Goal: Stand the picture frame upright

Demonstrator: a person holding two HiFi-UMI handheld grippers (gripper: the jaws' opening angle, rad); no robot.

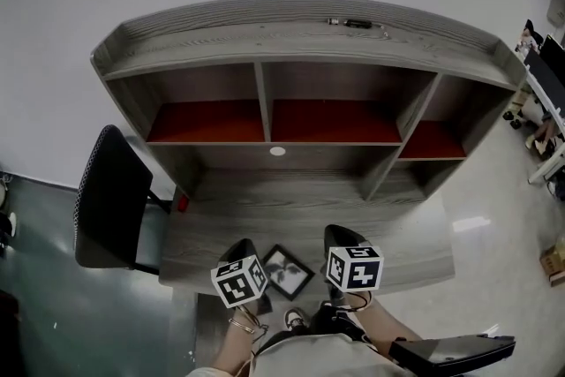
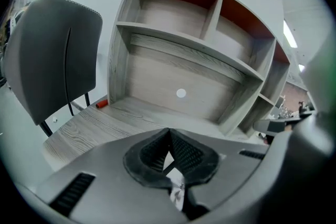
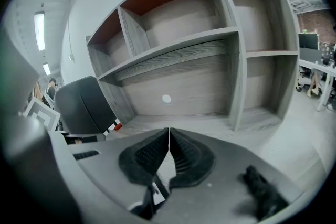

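The left gripper [image 1: 244,246] and right gripper [image 1: 341,234] are held side by side, tilted forward and down, each pair of jaws closed empty.

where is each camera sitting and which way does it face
Head view: on the person's head, looking steeply down at the desk and the flat-lying picture frame; left gripper, right gripper and forearms show.
Left gripper view: on the left gripper, facing the shelves and chair; its shut jaws show.
Right gripper view: on the right gripper, facing the same shelves; its shut jaws show.
Shared: both gripper views show the white disc on the back panel.
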